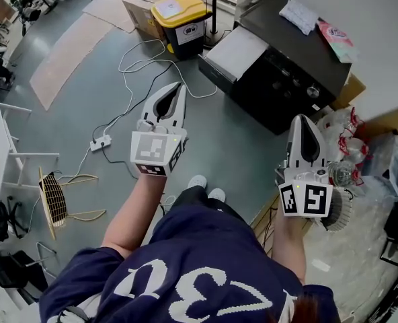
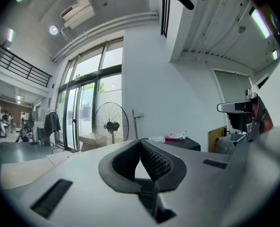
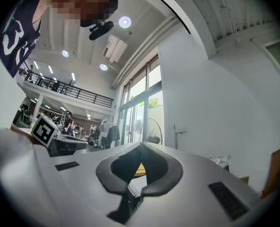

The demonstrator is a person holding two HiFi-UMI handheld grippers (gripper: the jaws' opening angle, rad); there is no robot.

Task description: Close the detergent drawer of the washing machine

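The black washing machine (image 1: pixel 290 62) stands on the floor at the upper right of the head view. Its pale grey detergent drawer (image 1: pixel 236 51) sticks out to the left. My left gripper (image 1: pixel 179 87) is held above the floor, left of the drawer and well short of it, jaws shut with nothing between them. My right gripper (image 1: pixel 302 118) hovers near the machine's front corner, also shut and empty. In the left gripper view the closed jaws (image 2: pixel 140 141) point level towards the machine's black top (image 2: pixel 180 143). The right gripper view shows its shut jaws (image 3: pixel 141 146) aimed at the glass doors.
A yellow-lidded bin (image 1: pixel 180 15) and a cardboard box (image 1: pixel 140 13) stand behind the drawer. White cables and a power strip (image 1: pixel 100 142) lie on the floor to the left, with a fan guard (image 1: pixel 53 197). Plastic bags (image 1: pixel 364 157) pile up at the right. A standing fan (image 2: pixel 110 125) is by the wall.
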